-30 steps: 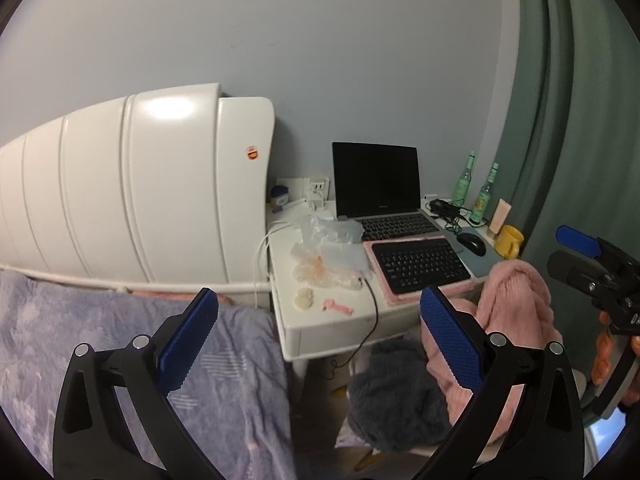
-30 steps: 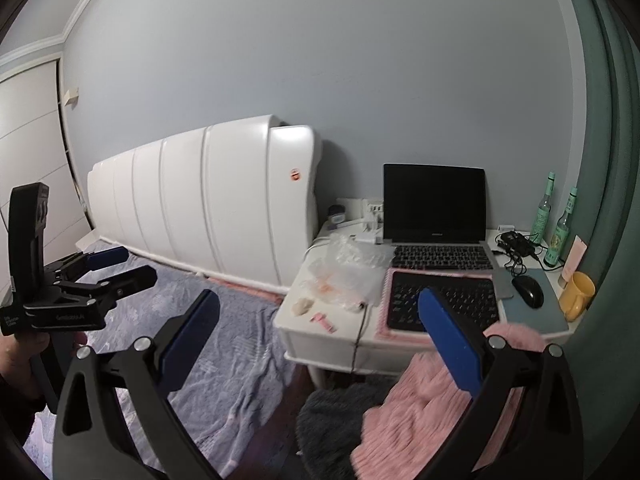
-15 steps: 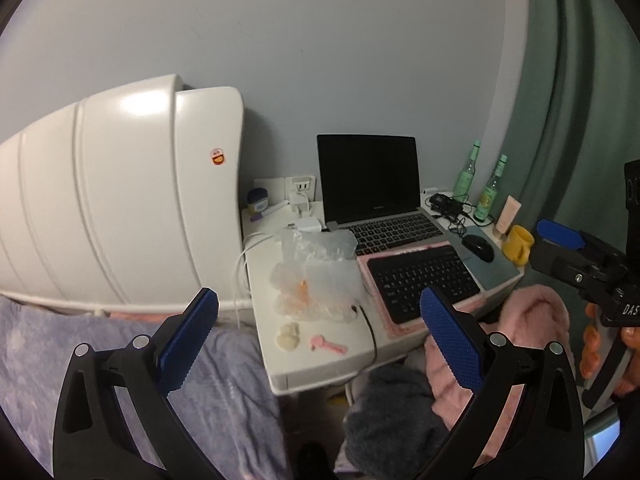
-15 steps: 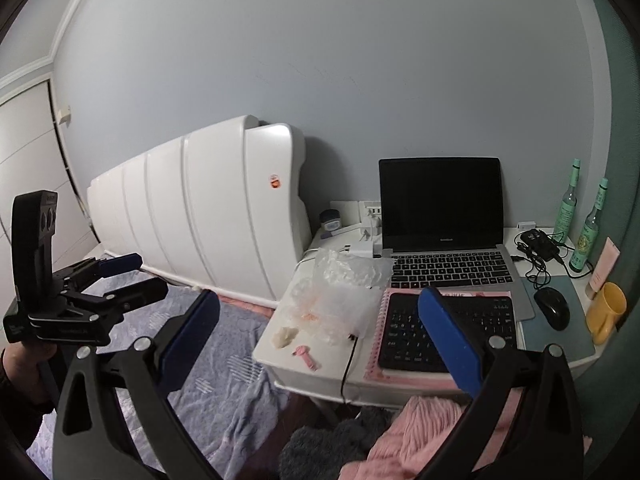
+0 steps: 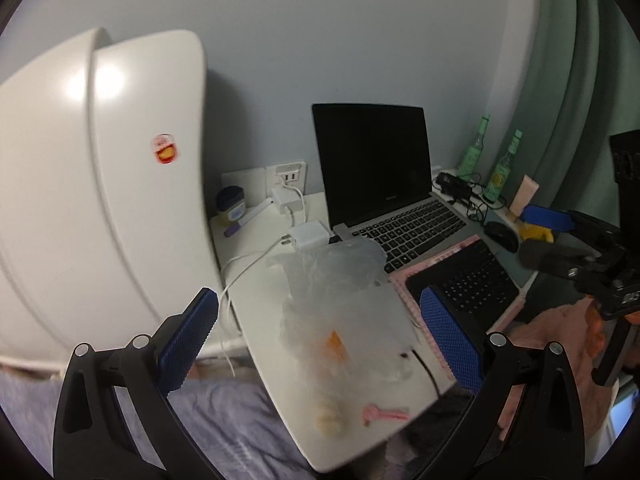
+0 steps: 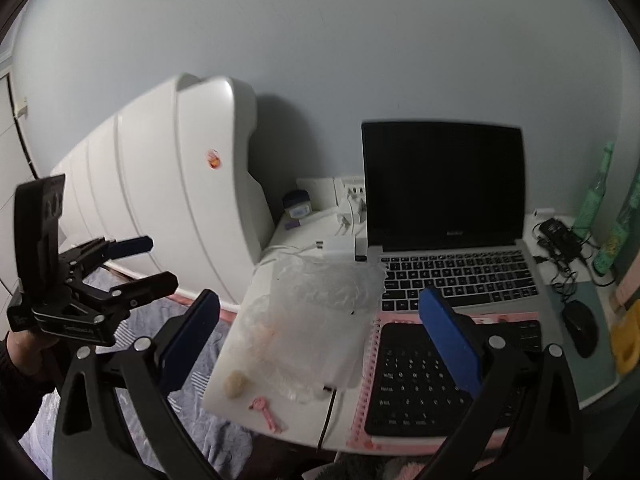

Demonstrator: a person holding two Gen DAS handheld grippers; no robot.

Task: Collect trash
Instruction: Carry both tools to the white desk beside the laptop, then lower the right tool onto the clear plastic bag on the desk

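Note:
A crumpled clear plastic bag (image 5: 344,304) lies on the left part of the white desk (image 5: 256,248), with something orange inside. It also shows in the right wrist view (image 6: 316,320). In front of it lie a small beige crumpled scrap (image 5: 329,424) (image 6: 237,383) and a pink piece (image 5: 384,415) (image 6: 266,414). My left gripper (image 5: 320,344) is open and empty, just short of the bag. My right gripper (image 6: 320,340) is open and empty, above the bag and desk front. Each gripper also shows in the other's view: the left one (image 6: 132,264) and the right one (image 5: 552,236).
An open laptop (image 5: 384,184) and a black keyboard on a pink pad (image 6: 436,376) fill the desk's right. White chargers and cable (image 5: 304,236), a small jar (image 5: 230,204), mouse (image 6: 580,326), yellow mug (image 6: 626,340) and two green bottles (image 5: 504,168) stand around. A white curved headboard (image 5: 100,184) rises at left.
Both grippers have moved forward and closer to the desk; the plastic bag and scraps loom larger. Both stay open and empty.

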